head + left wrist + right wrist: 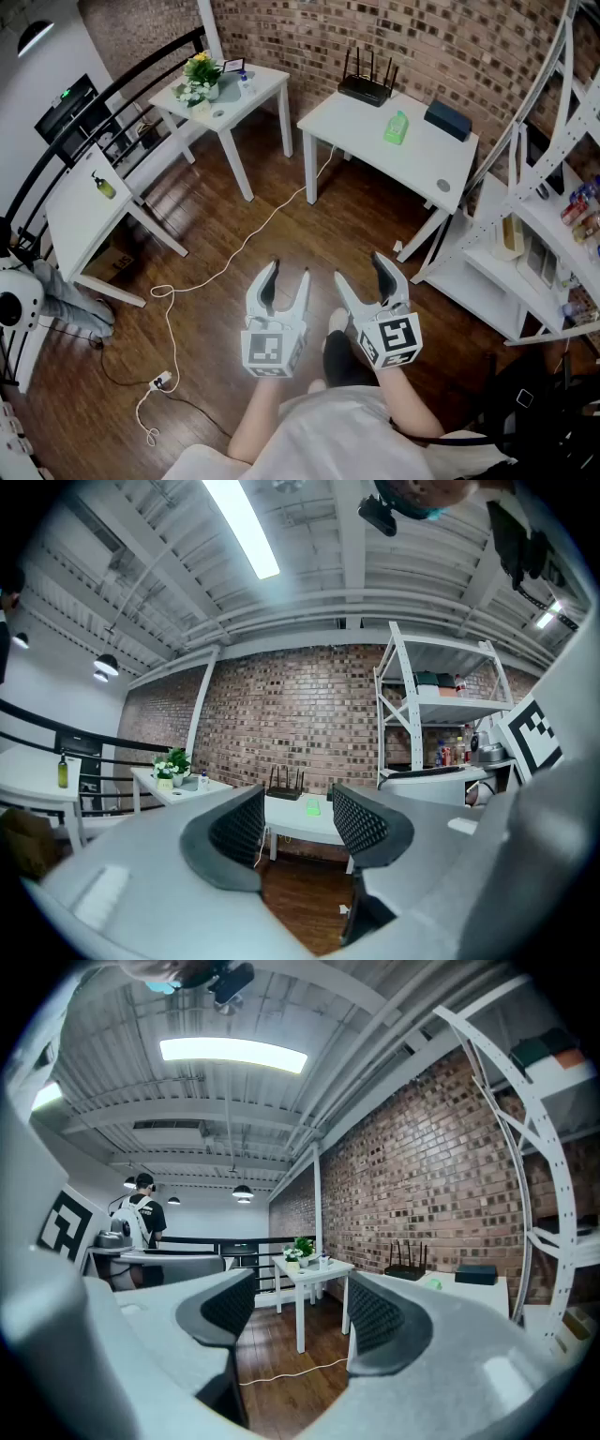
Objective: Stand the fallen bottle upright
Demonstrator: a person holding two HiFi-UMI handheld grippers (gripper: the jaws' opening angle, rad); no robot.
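Observation:
A green bottle (397, 127) lies on its side on the white table (356, 127) by the brick wall, between a black router (367, 89) and a dark blue box (446, 119). In the left gripper view the green bottle (312, 807) shows small and far beyond the jaws; in the right gripper view the bottle (433, 1282) sits at the table's edge. My left gripper (284, 278) and right gripper (361, 272) are held side by side over the wooden floor, well short of the table. Both are open with nothing between the fingers.
A small white table with a flower pot (202, 75) stands at the back left. Another white table (80, 225) with a yellow-green bottle (103, 186) is at the left. A white shelf rack (553, 216) fills the right. A cable (234, 253) and power strip (161, 381) lie on the floor.

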